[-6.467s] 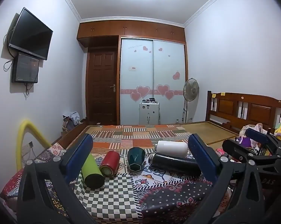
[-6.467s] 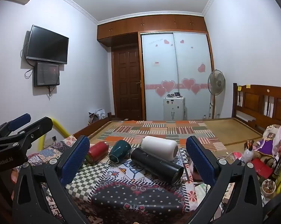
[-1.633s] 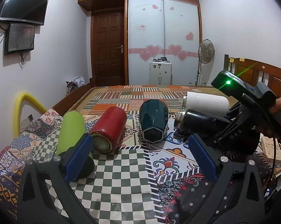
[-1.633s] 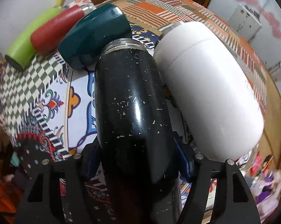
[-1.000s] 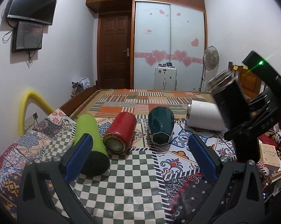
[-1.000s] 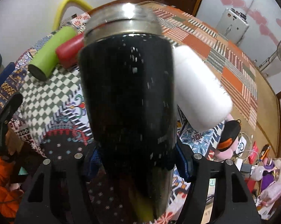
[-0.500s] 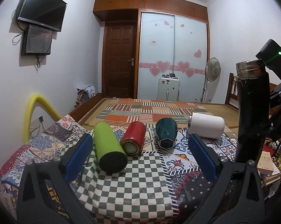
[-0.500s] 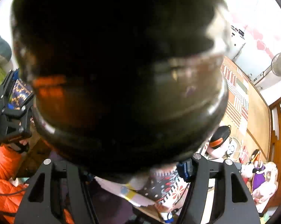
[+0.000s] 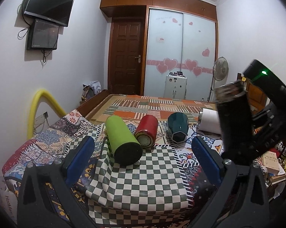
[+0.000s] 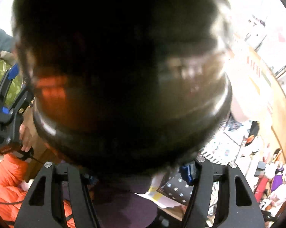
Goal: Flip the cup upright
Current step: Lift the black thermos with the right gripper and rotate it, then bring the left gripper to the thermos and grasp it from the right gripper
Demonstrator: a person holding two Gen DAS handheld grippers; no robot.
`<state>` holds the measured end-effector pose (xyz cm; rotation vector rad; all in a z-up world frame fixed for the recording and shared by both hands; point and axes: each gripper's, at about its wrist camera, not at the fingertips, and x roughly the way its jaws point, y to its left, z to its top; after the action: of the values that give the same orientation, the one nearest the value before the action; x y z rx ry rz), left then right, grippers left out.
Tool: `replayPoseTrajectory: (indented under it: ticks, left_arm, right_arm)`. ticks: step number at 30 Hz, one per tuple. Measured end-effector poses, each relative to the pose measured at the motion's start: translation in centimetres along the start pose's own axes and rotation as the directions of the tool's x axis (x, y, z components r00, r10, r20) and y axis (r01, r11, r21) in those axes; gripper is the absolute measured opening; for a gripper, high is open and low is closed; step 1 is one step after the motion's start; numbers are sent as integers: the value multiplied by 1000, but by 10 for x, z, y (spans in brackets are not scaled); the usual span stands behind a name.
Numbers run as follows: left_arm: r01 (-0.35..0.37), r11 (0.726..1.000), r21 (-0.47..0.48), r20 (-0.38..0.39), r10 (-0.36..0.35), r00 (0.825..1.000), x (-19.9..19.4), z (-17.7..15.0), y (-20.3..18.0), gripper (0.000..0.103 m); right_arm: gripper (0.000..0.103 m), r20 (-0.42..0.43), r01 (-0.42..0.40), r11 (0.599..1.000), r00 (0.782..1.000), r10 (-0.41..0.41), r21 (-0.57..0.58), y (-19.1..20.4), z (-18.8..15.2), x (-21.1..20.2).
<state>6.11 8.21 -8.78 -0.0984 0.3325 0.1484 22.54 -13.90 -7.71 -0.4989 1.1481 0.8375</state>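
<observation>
My right gripper (image 9: pixel 243 148) is shut on the black steel cup (image 9: pixel 233 117) and holds it near upright, tilted a little left, above the table's right side. In the right wrist view the black cup (image 10: pixel 120 72) fills the frame, its open mouth toward the camera, between my fingers. My left gripper (image 9: pixel 143 157) is open and empty, low over the near checkered cloth. A green cup (image 9: pixel 122 138), a red cup (image 9: pixel 146 131), a dark teal cup (image 9: pixel 178 126) and a white cup (image 9: pixel 209 122) lie on their sides in a row.
The table (image 9: pixel 139 178) carries a patchwork and checkered cloth. A yellow tube (image 9: pixel 38 110) arches at the left edge. Books and clutter (image 9: pixel 272 161) sit at the right. A bed with a wooden headboard lies beyond.
The black cup in my right gripper has tipped a little leftward and moved slightly lower. My left gripper drew back a little; the lying cups stayed put.
</observation>
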Motion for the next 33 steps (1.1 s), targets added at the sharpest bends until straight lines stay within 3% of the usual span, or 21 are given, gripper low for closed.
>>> replayPoseTrajectory:
  ticks: [6,8,16,23,27,30,33]
  left_arm:
    - [-3,1000,-8,-20,3,1000,15,-1,2,103]
    - [-7,1000,-8,-27,6,1000,19,-2,3,103]
    - [-30,999,14,-54,30,998,37,-6,-1,103]
    - [18,1000,20,-112,-16,994,49,-4,-12,103]
    - [26,1000,15,-143,-23,989,52,2,-16,103]
    - [38,999,7,-171,-36,985,56,10,-17,103]
    - [71,997,-2,-217,-69,974,62,20,-21,103]
  right_arm:
    - [62,8,-38,998,999,37,54,-17,21,32]
    - [62,-18,-53,996,998,55,66,-2,22,46]
    - [61,-105,-57,995,992,66,83,-11,25,101]
    - [62,-129,-64,994,989,75,92,-7,16,115]
    - [62,-87,-68,995,993,75,72,0,20,104]
    - [75,-39,-66,996,997,68,53,6,15,85]
    - [75,42,-37,999,999,35,34,5,-1,64]
